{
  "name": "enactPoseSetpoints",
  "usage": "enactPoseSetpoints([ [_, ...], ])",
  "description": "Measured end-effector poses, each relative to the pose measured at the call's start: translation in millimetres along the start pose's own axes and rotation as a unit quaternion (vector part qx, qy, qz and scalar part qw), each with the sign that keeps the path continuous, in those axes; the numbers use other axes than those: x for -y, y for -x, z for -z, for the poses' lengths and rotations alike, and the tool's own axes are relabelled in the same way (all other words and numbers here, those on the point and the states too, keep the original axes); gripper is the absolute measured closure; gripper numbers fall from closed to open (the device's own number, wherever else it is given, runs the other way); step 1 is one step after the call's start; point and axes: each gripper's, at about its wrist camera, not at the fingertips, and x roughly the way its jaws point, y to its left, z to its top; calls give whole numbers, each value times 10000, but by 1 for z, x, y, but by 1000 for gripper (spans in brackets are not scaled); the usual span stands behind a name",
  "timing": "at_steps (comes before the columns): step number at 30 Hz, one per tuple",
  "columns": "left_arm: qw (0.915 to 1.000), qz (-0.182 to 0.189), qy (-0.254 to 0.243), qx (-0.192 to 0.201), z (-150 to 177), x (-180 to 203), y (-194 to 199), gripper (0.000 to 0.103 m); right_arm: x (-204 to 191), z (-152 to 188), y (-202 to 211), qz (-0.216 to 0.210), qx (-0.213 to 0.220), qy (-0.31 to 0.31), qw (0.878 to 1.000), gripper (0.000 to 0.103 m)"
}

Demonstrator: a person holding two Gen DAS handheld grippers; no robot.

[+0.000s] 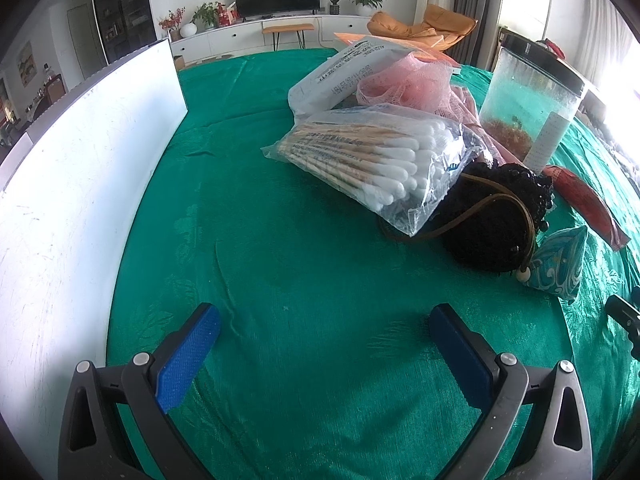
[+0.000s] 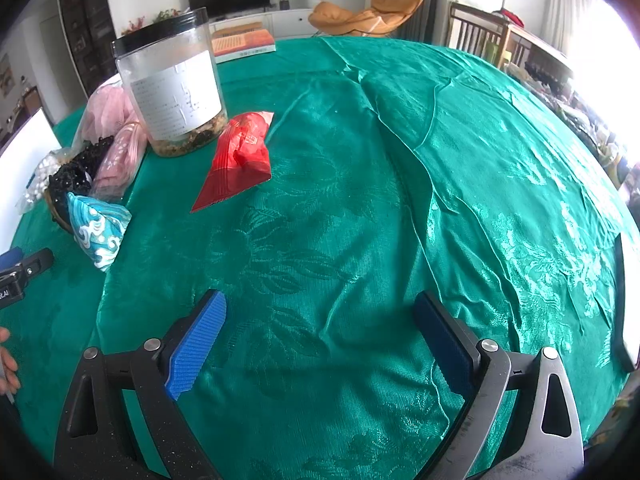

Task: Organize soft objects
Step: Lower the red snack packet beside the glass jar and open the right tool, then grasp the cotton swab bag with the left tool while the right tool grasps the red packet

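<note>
A pile of soft things lies on the green tablecloth [image 1: 280, 260]. It holds a clear bag of cotton swabs [image 1: 372, 160], a white wipes pack [image 1: 340, 76], pink mesh [image 1: 404, 80], a black beaded pouch [image 1: 496, 216], a blue patterned sachet [image 1: 560, 264] and a red packet [image 1: 588, 204]. My left gripper [image 1: 324, 320] stands open over bare cloth, short of the pile. In the right wrist view my right gripper [image 2: 320, 312] is open above bare cloth; the red packet [image 2: 240, 156] and blue sachet [image 2: 98, 228] lie ahead to its left.
A clear jar with a black lid [image 2: 172, 84] stands behind the pile. A white board [image 1: 76, 184] stands upright along the left. An orange book [image 2: 244, 42] lies at the far edge. The cloth [image 2: 440, 160] is wrinkled on the right. A hand [image 2: 8, 360] shows at the left edge.
</note>
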Motion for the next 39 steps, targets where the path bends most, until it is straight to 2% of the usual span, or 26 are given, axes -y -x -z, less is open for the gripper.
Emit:
enactPoseSetpoints([
  [3, 9986, 0, 37, -529, 2, 3, 4, 0, 0, 0, 0, -1, -1, 1, 10000, 6],
  [4, 9970, 103, 89, -764, 1, 2, 7, 0, 0, 0, 0, -1, 0, 1, 10000, 6],
  [5, 9954, 404, 270, -827, -1, -1, 13, 1, 0, 0, 0, -1, 0, 1, 10000, 6],
  [7, 9886, 1187, 801, -467, -12, -15, 34, 1, 0, -1, 0, -1, 1, 0, 10000, 6],
  [9, 9841, 1466, 1002, -73, -36, -20, 50, 0, 0, -1, -1, 0, 4, 1, 10000, 6],
  [12, 9864, 1410, 848, 17, -79, -7, 44, 0, 0, -1, -1, 0, 16, -4, 10000, 6],
  [13, 9890, 1272, 756, -17, -90, -1, 34, 0, 0, -2, 0, -1, 17, -6, 10000, 6],
  [16, 9978, 266, 474, -375, -103, 2, -8, 0, 0, -2, 0, -5, 16, -2, 10000, 6],
  [17, 9973, 211, 520, -483, -101, -4, -15, 0, 0, -2, -1, -18, 16, 40, 10000, 6],
  [20, 9958, 210, 839, -310, -88, -30, -3, 0, 0, -2, -1, -14, 16, 38, 10000, 6],
  [23, 9973, 37, 686, -277, -84, -35, -2, 0, 0, -2, -1, -16, 15, 30, 10000, 6],
  [25, 9962, 214, 759, -375, -85, -38, -9, 0, 2, -3, 0, -72, 8, 8, 10000, 7],
  [26, 9947, 373, 865, -418, -87, -40, -13, 0, 5, -3, 2, -225, 25, -70, 9997, 7],
  [29, 9918, 579, 1014, -513, -91, -40, -27, 0, 24, -7, 19, -1198, 274, -617, 9905, 8],
  [31, 9909, 522, 1088, -597, -91, -40, -37, 0, 30, -16, 28, -1391, 436, -742, 9865, 8],
  [33, 9902, 447, 1185, -592, -91, -38, -43, 8, 27, -36, 27, -1317, 363, -588, 9889, 8],
  [34, 9913, 429, 1149, -482, -92, -37, -41, 17, 23, -49, 24, -1291, 313, -465, 9900, 8],
  [36, 9929, 415, 1029, -426, -94, -38, -38, 53, 6, -75, 12, -1201, 108, -166, 9926, 9],
  [39, 9877, 846, 1246, -432, -98, -56, -34, 64, -20, -101, -18, -1241, -262, 180, 9918, 10],
])
